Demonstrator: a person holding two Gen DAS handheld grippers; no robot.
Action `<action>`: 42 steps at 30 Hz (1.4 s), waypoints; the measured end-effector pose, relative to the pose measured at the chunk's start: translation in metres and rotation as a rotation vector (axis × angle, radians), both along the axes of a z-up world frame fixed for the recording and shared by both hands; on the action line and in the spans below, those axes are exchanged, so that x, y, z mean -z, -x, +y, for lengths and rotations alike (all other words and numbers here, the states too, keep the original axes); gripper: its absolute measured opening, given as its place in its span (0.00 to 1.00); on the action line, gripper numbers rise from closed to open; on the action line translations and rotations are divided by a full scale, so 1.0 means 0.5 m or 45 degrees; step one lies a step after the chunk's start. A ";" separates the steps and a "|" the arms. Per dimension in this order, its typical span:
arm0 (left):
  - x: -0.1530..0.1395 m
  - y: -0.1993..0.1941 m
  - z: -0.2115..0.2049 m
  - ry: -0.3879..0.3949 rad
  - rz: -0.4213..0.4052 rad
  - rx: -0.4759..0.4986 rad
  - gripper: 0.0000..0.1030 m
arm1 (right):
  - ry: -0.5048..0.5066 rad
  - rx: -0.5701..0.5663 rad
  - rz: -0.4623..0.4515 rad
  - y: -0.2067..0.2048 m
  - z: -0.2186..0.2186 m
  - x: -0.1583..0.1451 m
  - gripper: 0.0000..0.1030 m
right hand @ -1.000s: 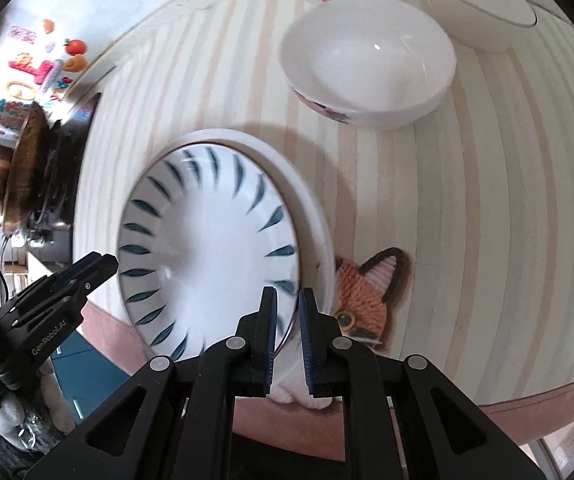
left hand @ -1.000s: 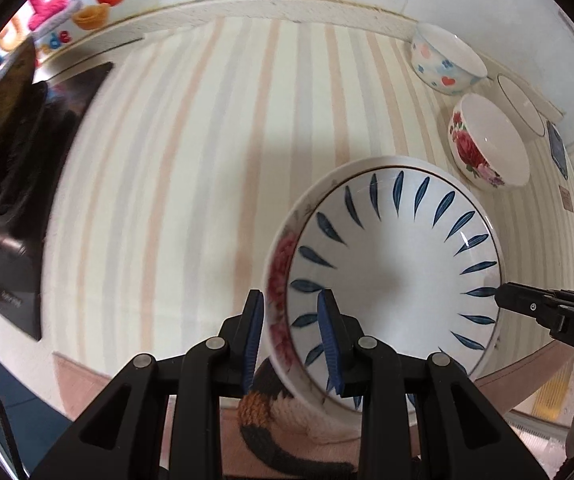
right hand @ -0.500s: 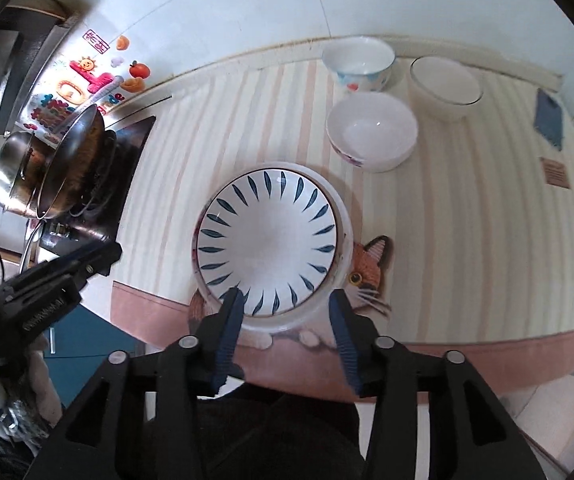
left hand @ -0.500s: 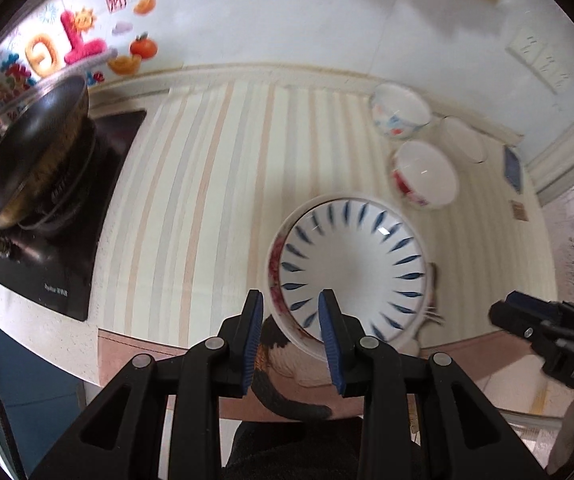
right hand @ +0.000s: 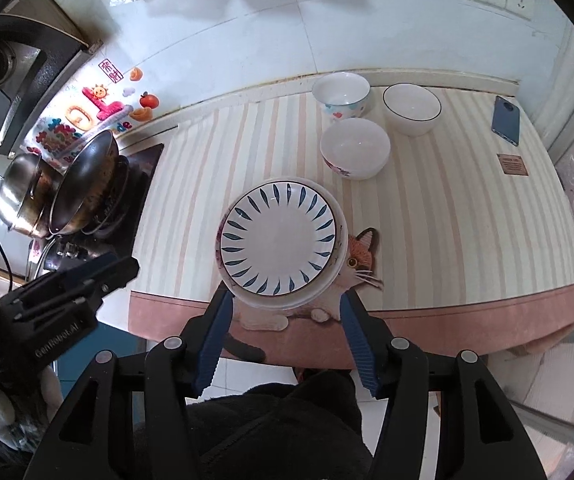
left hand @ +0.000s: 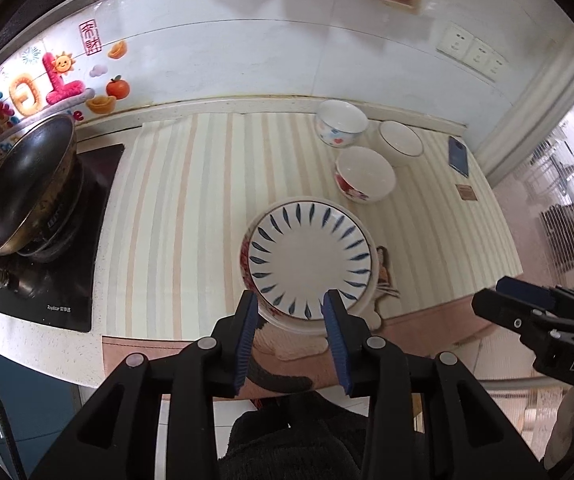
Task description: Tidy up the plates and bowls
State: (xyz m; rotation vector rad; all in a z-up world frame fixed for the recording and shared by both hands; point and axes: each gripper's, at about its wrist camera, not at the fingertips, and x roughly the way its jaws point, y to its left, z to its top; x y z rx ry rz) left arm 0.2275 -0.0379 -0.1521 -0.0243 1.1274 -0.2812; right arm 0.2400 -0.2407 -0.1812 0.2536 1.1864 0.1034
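A: Plates first. In the left wrist view the blue-leaf plate (left hand: 309, 258) lies stacked on a floral-rimmed plate (left hand: 244, 252) at the near edge of the table (left hand: 175, 208). That part looks done. The left hand-held gripper (left hand: 291, 334) hangs above, jaws apart, holding nothing.

B: And the bowls?

A: Three sit separately at the far right: heart bowl (left hand: 341, 122), rose bowl (left hand: 364, 174), plain bowl (left hand: 401, 142). Nesting them is left, I judge.

B: The right wrist view?

A: Same stack, plate (right hand: 279, 240) over a cat picture (right hand: 361, 258). The right hand-held gripper (right hand: 285, 334) is wide open and empty. A second ago it pinched the plate rim; both have since pulled back.
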 end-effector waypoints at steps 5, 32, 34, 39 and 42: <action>-0.001 0.013 -0.010 0.020 0.007 0.041 0.31 | -0.019 0.052 -0.005 0.024 -0.014 -0.006 0.57; 0.330 -0.489 -0.250 0.134 0.385 -0.290 0.31 | -0.264 0.043 0.289 -0.517 -0.345 0.359 0.57; 0.356 -0.508 -0.257 0.117 0.411 -0.303 0.30 | -0.284 0.023 0.317 -0.547 -0.341 0.393 0.56; 0.393 -0.537 -0.285 0.070 0.422 -0.240 0.30 | -0.306 -0.008 0.352 -0.585 -0.326 0.451 0.20; 0.392 -0.538 -0.301 0.081 0.392 -0.173 0.24 | -0.289 -0.003 0.346 -0.589 -0.319 0.460 0.16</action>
